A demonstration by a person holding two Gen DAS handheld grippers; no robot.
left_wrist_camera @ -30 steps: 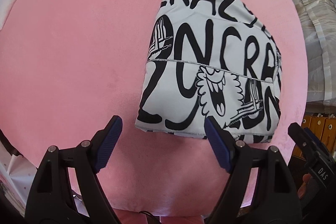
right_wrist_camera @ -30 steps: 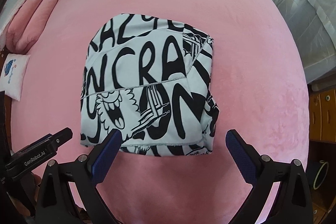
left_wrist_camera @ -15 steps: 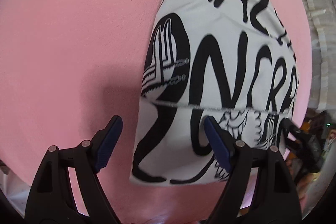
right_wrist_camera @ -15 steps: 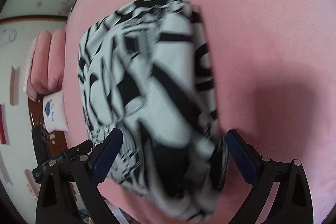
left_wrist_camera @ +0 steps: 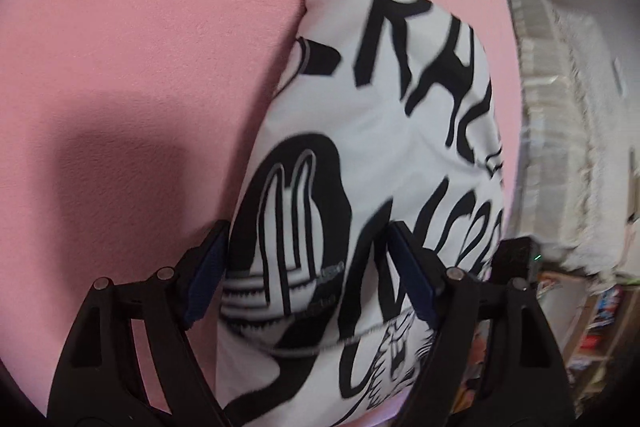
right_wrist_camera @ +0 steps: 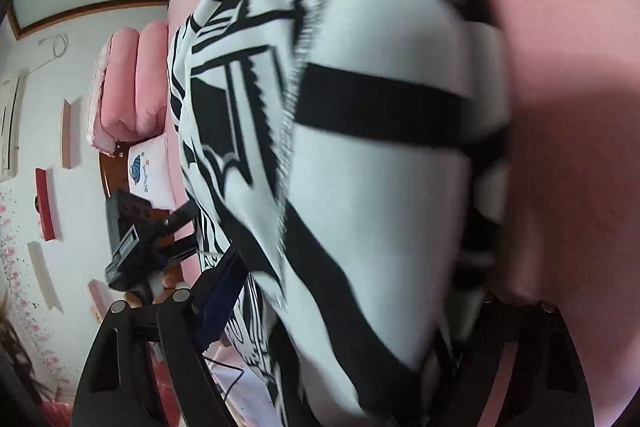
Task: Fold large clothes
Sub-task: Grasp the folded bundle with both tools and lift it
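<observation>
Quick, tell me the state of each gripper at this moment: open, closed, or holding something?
Left gripper: open, its fingers either side of the folded garment's edge, not clamped.
Right gripper: open, jaws wide apart with the garment bulging between them; grip cannot be confirmed.

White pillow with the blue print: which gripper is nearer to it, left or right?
Left. The left gripper is close beside the white pillow; the right gripper straddles the far side of the printed garment.

wrist views close, both facing garment point(left_wrist_camera: 372, 163)
</observation>
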